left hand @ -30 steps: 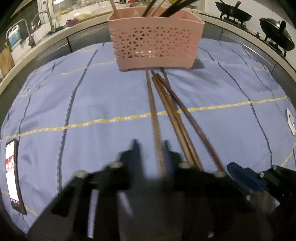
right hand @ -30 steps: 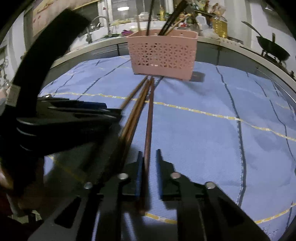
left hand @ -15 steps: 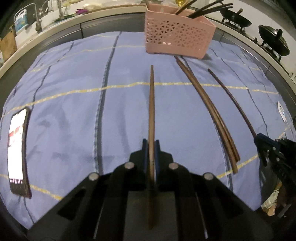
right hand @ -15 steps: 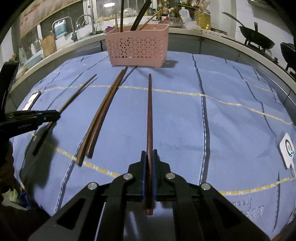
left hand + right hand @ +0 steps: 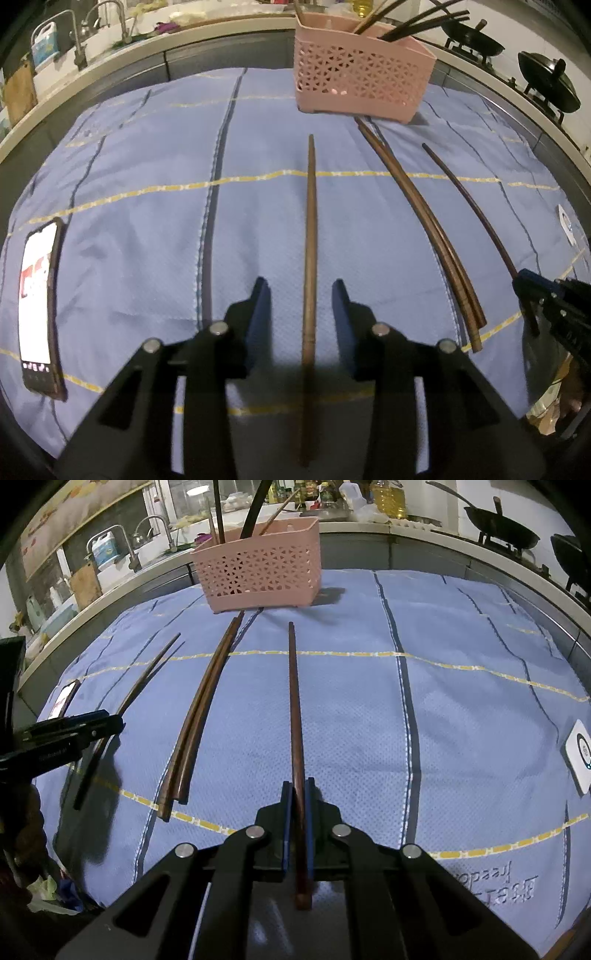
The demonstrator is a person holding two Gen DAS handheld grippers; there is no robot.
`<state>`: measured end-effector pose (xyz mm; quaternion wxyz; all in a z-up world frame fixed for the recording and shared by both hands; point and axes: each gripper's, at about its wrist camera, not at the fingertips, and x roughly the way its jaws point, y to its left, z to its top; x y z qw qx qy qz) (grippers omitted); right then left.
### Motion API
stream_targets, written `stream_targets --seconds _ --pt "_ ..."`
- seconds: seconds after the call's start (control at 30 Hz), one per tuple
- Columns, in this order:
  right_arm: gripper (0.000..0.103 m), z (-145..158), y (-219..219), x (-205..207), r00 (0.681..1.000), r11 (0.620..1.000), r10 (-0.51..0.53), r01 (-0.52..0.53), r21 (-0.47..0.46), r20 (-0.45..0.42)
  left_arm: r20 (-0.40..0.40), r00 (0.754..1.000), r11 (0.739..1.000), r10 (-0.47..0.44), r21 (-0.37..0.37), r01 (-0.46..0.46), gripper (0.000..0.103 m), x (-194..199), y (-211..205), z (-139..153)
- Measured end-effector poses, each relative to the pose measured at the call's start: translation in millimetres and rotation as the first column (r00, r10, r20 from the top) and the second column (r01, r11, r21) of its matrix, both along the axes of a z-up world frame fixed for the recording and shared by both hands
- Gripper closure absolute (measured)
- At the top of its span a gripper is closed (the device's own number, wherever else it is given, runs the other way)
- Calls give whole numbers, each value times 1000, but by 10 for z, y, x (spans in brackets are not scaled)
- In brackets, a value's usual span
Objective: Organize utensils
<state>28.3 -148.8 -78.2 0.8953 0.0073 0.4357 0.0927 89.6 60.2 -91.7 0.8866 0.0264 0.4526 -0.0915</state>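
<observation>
A pink basket (image 5: 360, 79) with several chopsticks standing in it sits at the far side of the blue cloth; it also shows in the right wrist view (image 5: 258, 566). My left gripper (image 5: 301, 295) is open, with a brown chopstick (image 5: 311, 221) lying between its fingers, untouched. My right gripper (image 5: 296, 794) is shut on a dark brown chopstick (image 5: 295, 701) that points toward the basket. Two more brown chopsticks (image 5: 424, 221) lie side by side on the cloth between my grippers; they also show in the right wrist view (image 5: 199, 716).
A phone (image 5: 38, 314) lies on the cloth's left edge. A white card (image 5: 581, 751) lies at the right edge. Woks (image 5: 546, 79) stand on the stove at the back right, a sink tap (image 5: 79, 48) at the back left.
My left gripper has opened and let go of its chopstick, which now lies between its fingers. My right gripper stays shut on its chopstick.
</observation>
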Motion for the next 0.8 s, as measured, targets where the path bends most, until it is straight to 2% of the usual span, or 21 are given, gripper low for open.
stream_targets --seconds 0.47,0.7,0.8 --pt "95 12 21 99 1000 1000 -6 6 18 -4 17 999 999 -28 30 27 54 -15 -97 -21" --pt "95 16 73 214 1000 1000 9 -9 5 8 21 999 999 -34 40 33 52 -18 -115 -30" --pt "91 7 83 219 1000 1000 16 -16 8 16 22 999 998 -36 45 35 52 -13 -118 -32"
